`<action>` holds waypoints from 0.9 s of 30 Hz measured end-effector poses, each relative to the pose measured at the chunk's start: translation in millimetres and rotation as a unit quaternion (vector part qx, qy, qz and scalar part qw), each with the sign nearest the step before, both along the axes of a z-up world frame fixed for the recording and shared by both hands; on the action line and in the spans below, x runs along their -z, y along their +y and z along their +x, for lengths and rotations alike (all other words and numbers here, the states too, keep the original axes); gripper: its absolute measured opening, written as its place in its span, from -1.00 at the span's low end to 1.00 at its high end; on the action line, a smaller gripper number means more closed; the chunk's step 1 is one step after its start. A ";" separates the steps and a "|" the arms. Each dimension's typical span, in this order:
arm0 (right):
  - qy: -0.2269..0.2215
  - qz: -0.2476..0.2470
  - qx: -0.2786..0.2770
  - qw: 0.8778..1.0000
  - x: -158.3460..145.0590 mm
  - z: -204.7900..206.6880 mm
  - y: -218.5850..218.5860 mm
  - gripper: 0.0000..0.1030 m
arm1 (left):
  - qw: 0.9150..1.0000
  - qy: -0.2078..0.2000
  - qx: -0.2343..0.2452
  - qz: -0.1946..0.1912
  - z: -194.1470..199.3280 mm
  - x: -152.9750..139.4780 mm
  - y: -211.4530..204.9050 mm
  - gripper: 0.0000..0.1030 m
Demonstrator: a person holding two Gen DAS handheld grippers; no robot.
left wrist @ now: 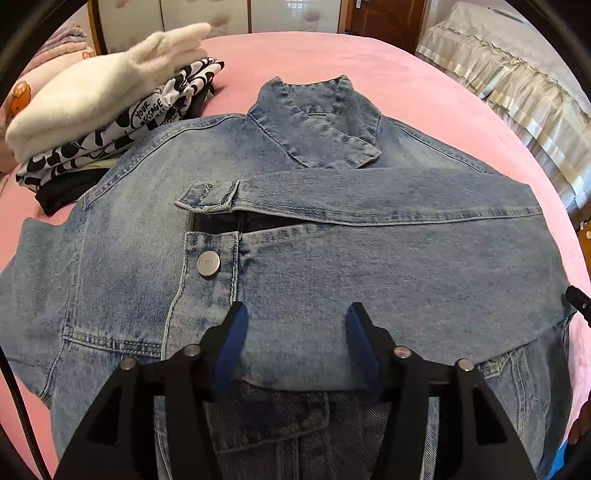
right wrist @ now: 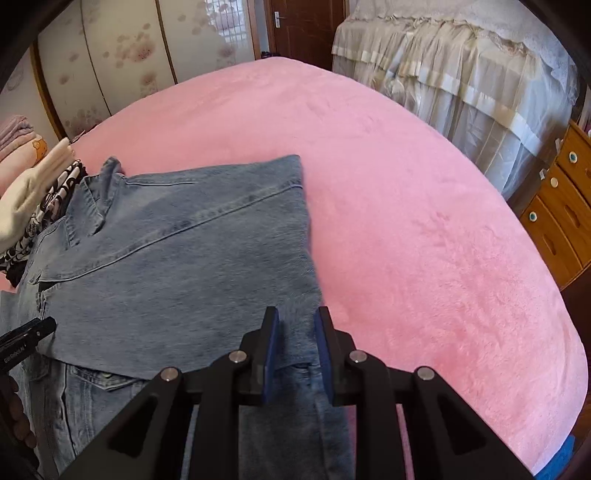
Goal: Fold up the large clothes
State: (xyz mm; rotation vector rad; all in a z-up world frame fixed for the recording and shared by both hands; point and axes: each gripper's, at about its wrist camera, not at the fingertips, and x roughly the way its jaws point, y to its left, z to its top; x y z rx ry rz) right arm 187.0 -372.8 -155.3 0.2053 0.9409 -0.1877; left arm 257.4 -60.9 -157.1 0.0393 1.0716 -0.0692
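Denim jacket (left wrist: pixel 332 236) lies sleeve-folded on pink bed (right wrist: pixel 424 221), beside stacked clothes (left wrist: pixel 92 122).

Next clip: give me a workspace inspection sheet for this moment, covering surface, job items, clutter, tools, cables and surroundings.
Surface: pink bed cover, fuzzy.
Job's things: denim jacket lying flat, one sleeve folded across the front.
Clutter: stack of folded clothes beside the jacket's collar.
Tools: left tool open over the jacket; right tool narrowly open at the jacket's folded side edge, gripping nothing.
Cables: a dark cord at the frame edge.
Surroundings: wooden drawers, draped furniture, door.
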 end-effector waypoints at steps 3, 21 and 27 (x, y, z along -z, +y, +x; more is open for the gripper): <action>-0.006 -0.001 -0.001 1.000 -7.1 -0.3 8.0 -0.42 | 1.000 -0.005 0.001 0.003 -7.7 -7.5 -3.3 0.20; -0.003 0.051 -0.039 0.998 -29.9 -66.3 78.9 -0.41 | 0.999 -0.027 -0.029 0.002 -106.7 -70.0 14.0 0.22; 0.001 0.059 -0.065 0.996 -42.7 -87.9 114.3 -0.41 | 0.998 -0.039 -0.049 -0.009 -138.8 -92.8 48.4 0.22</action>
